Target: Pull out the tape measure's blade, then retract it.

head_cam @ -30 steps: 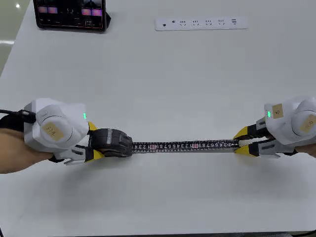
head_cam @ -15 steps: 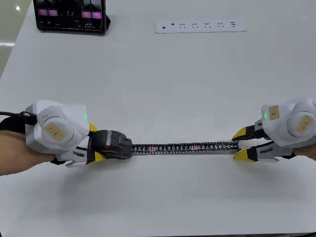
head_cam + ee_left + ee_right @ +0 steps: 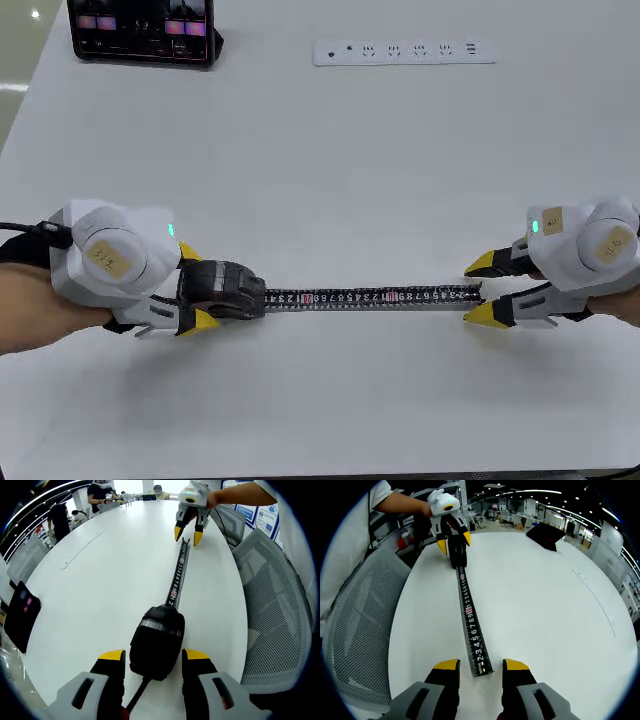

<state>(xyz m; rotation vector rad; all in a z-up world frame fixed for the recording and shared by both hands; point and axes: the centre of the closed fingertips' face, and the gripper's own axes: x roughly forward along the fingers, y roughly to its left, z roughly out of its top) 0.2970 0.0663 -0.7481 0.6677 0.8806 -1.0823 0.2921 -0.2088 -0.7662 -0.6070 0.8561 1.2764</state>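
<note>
Right gripper (image 3: 481,666): its two yellow-tipped jaws stand apart, and nothing is gripped. The free end of the blade (image 3: 370,296) lies on the table between the tips, and I see a gap on each side of it.
Left gripper (image 3: 155,655): the jaws are closed against the two sides of the black case (image 3: 157,640) and they hold it. The case fills the space between the tips.
Case: it rests on the table (image 3: 330,150) at the person's left, with its mouth turned toward the right gripper.
Blade: it is drawn out of the case and lies flat and straight on the table, numbers up, from the one gripper across to the other. The small numbers are at the right gripper's end.
Farther away: a white power strip (image 3: 404,50) and a dark tablet (image 3: 140,25) stand at the far edge of the table, well apart from the work.
Done, as I judge it: the pulling-out part looks complete, because a long piece of blade is outside the case.
Left to do, as I judge it: the retracting. The blade is not back in the case. With its end free, it can run back when the spring takes it or when the lock is freed. Whether a lock is engaged, I cannot tell.
</note>
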